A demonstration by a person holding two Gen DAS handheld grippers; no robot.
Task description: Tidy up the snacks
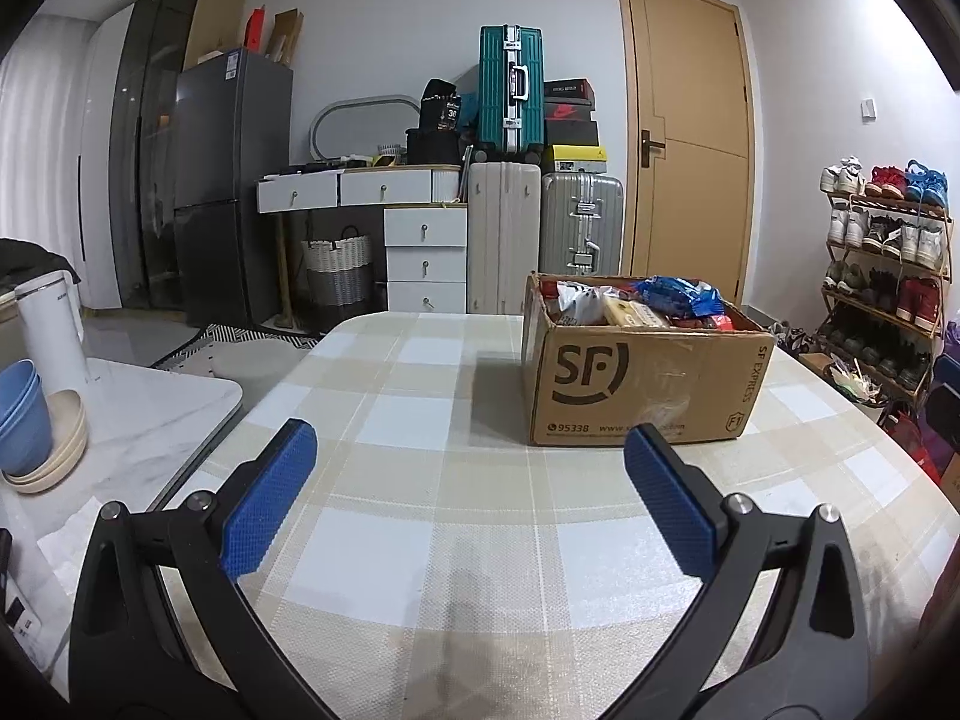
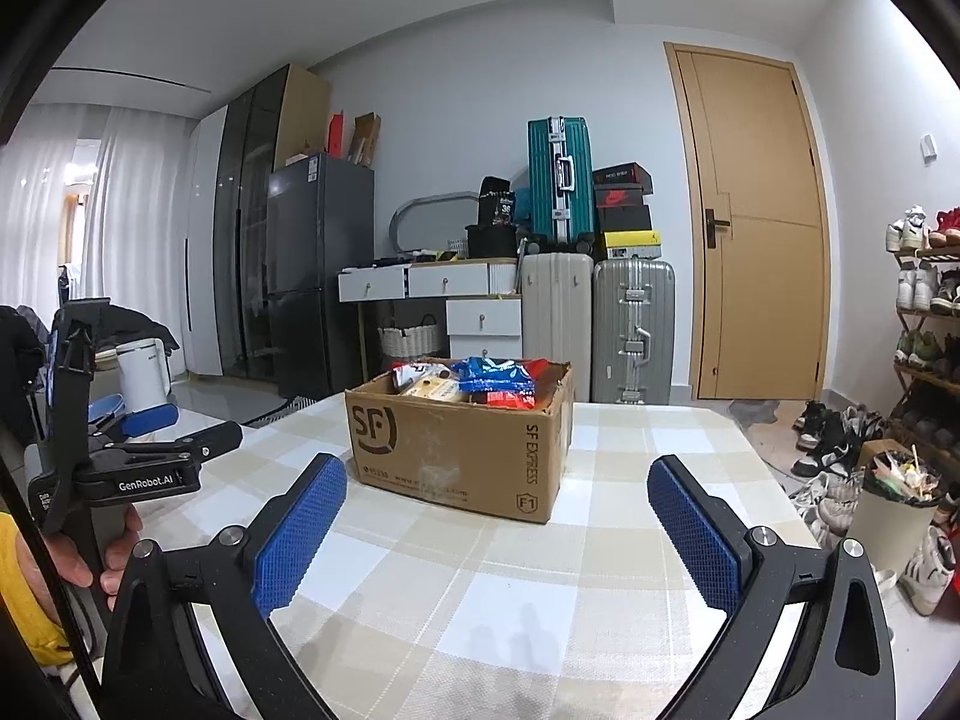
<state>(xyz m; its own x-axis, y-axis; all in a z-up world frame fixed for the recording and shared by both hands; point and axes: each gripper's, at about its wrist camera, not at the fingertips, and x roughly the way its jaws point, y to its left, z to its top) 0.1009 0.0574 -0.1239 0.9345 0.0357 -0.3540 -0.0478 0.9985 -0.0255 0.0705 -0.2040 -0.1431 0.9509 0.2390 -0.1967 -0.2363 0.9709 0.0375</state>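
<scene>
Facing you at twelve o'clock on the checked counter (image 2: 540,588), the brown cardboard box of snack packets (image 2: 462,450) sits nearer your right hand-held gripper (image 2: 497,519); both it and the left hand-held gripper (image 1: 471,474) gape wide, empty.

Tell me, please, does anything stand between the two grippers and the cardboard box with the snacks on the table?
Nothing visible does. Only bare checked tablecloth lies between the open left gripper and the cardboard box, and between the open right gripper and it. The box top is open, with snack packs exposed.
</scene>
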